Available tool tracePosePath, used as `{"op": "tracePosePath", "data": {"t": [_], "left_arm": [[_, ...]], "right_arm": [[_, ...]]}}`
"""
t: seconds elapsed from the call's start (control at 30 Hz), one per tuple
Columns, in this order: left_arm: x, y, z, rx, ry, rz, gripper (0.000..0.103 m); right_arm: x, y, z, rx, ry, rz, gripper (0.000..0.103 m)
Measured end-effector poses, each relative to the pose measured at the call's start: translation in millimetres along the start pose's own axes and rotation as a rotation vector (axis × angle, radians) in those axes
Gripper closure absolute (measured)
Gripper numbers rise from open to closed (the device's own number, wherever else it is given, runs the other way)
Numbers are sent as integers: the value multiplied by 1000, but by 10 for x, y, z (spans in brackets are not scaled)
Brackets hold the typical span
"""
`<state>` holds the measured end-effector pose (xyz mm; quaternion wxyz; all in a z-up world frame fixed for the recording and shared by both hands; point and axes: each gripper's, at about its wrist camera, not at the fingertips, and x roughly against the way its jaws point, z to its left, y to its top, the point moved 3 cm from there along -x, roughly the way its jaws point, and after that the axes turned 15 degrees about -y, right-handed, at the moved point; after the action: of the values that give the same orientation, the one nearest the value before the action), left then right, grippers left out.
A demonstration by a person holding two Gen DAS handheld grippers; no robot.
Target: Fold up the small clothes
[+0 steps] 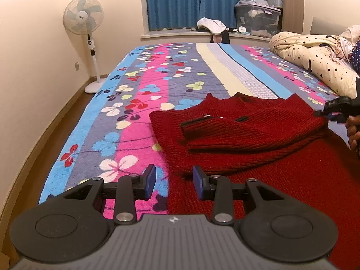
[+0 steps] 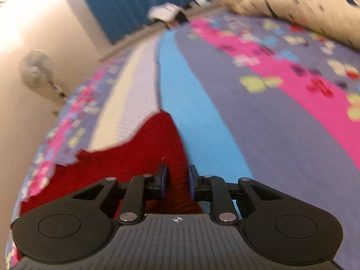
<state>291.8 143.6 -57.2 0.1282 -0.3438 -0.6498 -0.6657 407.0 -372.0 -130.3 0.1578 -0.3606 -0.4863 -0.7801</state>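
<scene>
Red knit sweater [image 1: 236, 132] lies on the bed [image 1: 157, 85], over its near right part, with a sleeve folded across the chest and the collar pointing toward the far window. Its lower body spreads toward the camera and reaches under the left gripper [image 1: 173, 181].

That gripper hangs over the sweater's left edge where it meets the flowered blanket. Its jaws stand apart with nothing clamped between them.

At the right edge of the left view, the right gripper [image 1: 324, 112] sits at the sweater's far shoulder, with a hand [image 1: 353, 130] behind it.

From the right wrist view, which is blurred, the right gripper [image 2: 176, 181] has a ridge of red knit between its jaws. The jaws are narrow, but whether the pads actually press the cloth I cannot tell.

A fan [image 1: 84, 15] stands by the wall, and a starred quilt [image 1: 315, 58] is heaped at the bed's far right.
</scene>
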Motion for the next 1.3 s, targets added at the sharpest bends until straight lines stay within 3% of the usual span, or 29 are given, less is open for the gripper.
{"op": "tracePosePath", "data": {"t": [0.1,0.23,0.27,0.33,0.37,0.5,0.6,0.7,0.77,0.8,0.83,0.87,0.9,0.93,1.03,1.1,1.17,1.23,1.3], "left_arm": [[-51,6,-52,-11,-12,8,63],[-173,49,-61,-11,-19,1,63],[-217,86,-32,16,-30,-12,63],[-359,176,52,87,-64,-37,63],[-430,214,89,113,-72,-47,63],[-738,365,204,188,-108,-106,62],[-1002,383,325,236,-100,-126,42],[-1238,340,459,307,-125,-115,41],[-1347,327,485,321,-142,-107,39],[-1404,325,483,316,-146,-100,39],[-1447,324,480,311,-157,-95,52],[-1499,326,476,312,-194,-78,74],[-1538,330,478,318,-214,-48,102],[-1510,365,475,310,-214,-60,103],[-1241,569,521,326,-225,-195,103],[-1148,627,605,362,-197,-239,103],[-1282,561,692,397,-125,-139,103],[-1398,468,708,392,-76,-26,103],[-1305,509,650,353,-40,-58,101]], "right_arm": [[-28,27,-134,-113,3,35,82],[101,66,-112,-112,-8,10,74],[125,75,-89,-100,5,2,69],[130,73,-47,-51,37,6,46],[117,64,-4,-18,44,10,44],[35,0,111,83,21,12,44],[-8,-41,165,140,5,9,45],[-13,-60,199,178,-9,-2,45],[-10,-57,224,189,-9,-5,49],[-19,-61,239,198,-1,-3,58],[-21,-72,252,210,-3,-5,64],[-17,-75,265,228,-14,-20,69],[-3,-66,265,234,-21,-38,76],[16,-43,242,209,-13,-44,82],[111,95,50,-8,83,-59,86],[68,115,-51,-77,58,-54,86],[-87,52,-151,-107,-21,16,86],[-157,17,-216,-131,-20,55,82],[-82,68,-186,-106,-42,36,78]]}}
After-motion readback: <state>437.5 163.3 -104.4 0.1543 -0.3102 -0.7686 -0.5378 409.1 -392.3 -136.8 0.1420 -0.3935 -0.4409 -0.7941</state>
